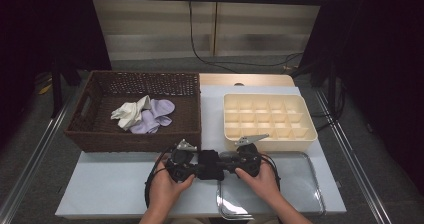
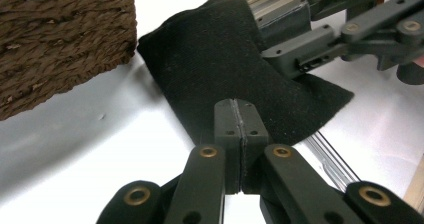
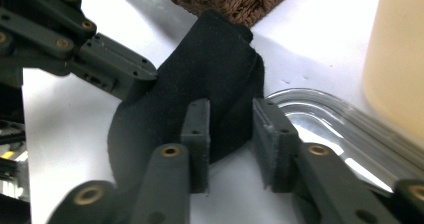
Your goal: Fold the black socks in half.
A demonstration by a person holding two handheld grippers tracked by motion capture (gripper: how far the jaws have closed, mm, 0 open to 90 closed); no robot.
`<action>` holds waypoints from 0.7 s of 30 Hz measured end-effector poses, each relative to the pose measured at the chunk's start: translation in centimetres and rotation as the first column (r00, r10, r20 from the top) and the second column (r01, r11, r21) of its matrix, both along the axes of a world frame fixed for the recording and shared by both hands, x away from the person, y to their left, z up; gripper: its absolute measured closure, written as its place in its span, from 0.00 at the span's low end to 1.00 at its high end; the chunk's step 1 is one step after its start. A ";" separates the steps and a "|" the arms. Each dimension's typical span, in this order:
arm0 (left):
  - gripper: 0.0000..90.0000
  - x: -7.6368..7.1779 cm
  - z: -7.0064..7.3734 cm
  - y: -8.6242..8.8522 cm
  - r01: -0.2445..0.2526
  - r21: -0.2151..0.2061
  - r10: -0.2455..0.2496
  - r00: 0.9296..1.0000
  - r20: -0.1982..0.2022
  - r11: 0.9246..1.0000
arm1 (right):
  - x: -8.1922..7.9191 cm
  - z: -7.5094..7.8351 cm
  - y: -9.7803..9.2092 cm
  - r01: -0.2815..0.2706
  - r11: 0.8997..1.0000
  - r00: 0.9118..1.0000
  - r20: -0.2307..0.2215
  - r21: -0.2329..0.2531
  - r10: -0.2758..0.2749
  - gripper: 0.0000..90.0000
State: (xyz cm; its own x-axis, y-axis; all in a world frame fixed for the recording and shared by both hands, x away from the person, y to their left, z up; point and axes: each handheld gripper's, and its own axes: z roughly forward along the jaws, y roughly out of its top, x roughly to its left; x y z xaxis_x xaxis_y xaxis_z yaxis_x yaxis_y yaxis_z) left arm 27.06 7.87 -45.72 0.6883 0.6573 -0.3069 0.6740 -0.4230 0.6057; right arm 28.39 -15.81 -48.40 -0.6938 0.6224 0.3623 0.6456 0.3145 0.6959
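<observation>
Black cloth [image 1: 209, 165] on the white table [image 1: 100, 184] between both grippers, left gripper [image 2: 235, 129] jaws pressed together on its edge, right gripper [image 3: 230, 134] jaws apart around a fold, high view adds wicker basket [image 1: 95, 134] holding pale socks [image 1: 142, 114].

White table [image 1: 115, 184] carries wicker basket [image 1: 100, 134], cream divided box [image 1: 305, 134], clear tray [image 1: 310, 184], black cloth [image 1: 210, 165].

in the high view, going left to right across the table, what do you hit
basket → white cloth → purple cloth → left hand-held gripper → black cloth → right hand-held gripper → divided box
</observation>
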 end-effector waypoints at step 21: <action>0.92 0.2 0.1 0.2 -0.014 -0.005 0.014 1.000 0.010 1.000 | 1.2 0.9 0.4 0.042 0.999 0.999 -0.030 0.015 -0.042 0.87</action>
